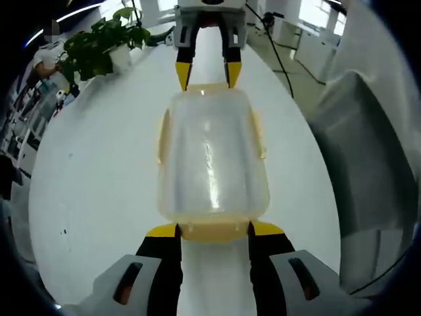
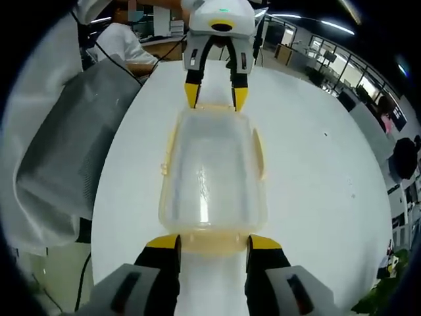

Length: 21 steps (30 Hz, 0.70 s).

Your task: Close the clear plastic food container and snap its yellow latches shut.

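Lidded clear container [image 1: 212, 158] sits on the white counter [image 1: 99, 178] between the left gripper [image 1: 214, 232] and right gripper [image 2: 214, 245], jaws open, straddling its end latches [image 1: 212, 230]. Likely light, slippery; press latches, not walls.

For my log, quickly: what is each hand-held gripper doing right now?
Left hand-held gripper: open, jaws at either side of one end latch of the container.
Right hand-held gripper: open, jaws astride the opposite end latch.
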Available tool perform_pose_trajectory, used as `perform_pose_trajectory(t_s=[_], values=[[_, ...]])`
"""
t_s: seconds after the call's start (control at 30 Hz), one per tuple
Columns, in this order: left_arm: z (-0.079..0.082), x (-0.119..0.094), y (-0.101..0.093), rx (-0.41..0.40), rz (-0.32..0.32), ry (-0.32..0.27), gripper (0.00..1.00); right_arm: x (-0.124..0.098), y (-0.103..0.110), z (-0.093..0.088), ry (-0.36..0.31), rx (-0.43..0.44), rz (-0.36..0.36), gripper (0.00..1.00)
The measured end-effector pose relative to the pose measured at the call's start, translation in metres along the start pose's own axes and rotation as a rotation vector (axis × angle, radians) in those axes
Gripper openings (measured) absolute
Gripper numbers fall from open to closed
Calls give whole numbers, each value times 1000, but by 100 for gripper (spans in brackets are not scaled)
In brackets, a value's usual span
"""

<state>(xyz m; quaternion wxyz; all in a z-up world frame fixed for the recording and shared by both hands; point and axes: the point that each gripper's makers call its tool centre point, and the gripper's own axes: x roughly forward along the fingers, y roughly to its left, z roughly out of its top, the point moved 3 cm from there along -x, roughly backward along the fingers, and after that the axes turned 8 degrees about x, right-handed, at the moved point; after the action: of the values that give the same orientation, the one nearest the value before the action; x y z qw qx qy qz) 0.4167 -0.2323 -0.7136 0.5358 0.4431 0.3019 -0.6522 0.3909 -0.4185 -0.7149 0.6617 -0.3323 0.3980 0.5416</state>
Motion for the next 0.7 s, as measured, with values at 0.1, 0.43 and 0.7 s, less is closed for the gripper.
perform_pose_trajectory(t_s=[0.1,0.43,0.7], values=[[0,0,0,-3,2,-2,37,0,-1,0,5,2,-9,38],[-9,-3,-6,-62,-4,8,52,-7,1,-7,44,16,-15,38],[-11,-10,-4,-150,22,-49,52,-22,-1,-4,-14,108,-32,34]])
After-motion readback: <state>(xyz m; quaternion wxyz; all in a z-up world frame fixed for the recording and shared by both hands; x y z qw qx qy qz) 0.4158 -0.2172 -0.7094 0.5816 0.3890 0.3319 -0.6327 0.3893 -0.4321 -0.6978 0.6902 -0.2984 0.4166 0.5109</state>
